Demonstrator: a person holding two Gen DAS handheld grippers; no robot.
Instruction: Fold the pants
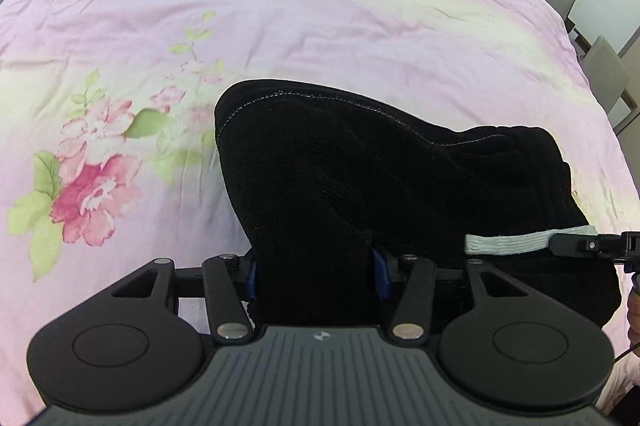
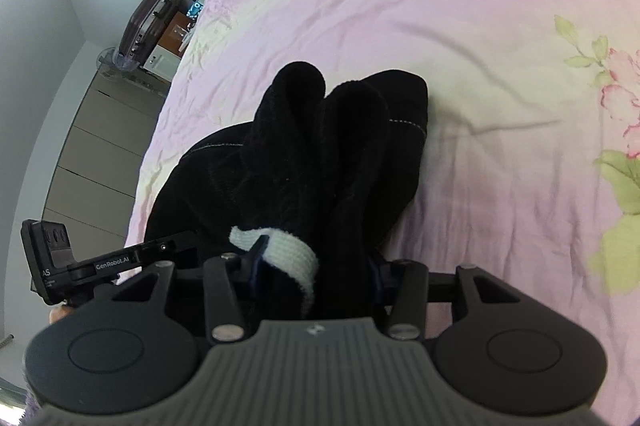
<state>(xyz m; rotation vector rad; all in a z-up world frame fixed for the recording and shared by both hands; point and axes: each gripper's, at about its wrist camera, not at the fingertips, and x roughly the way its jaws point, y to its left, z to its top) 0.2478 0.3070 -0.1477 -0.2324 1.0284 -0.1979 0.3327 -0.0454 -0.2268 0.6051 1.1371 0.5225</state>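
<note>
Both grippers carrying the fold over the wide pink floral quilt [image 1: 320,5].

Black corduroy pants [image 1: 360,177] bunched mid-bed, left gripper [image 1: 316,276] clamped on the fabric, right gripper [image 2: 310,272] clamped on the part with the white elastic band [image 2: 294,254]. Keep both level, lay edges flush. Suitcase [image 2: 148,17], fan beside the bed; nothing blocking.

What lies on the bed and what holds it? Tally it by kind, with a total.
Black pants: 1
White drawstring: 1
Flowered pink bedcover: 1
Hand-held grippers: 2, the left hand-held gripper and the right hand-held gripper, each shut on the pants
Total: 5
</note>
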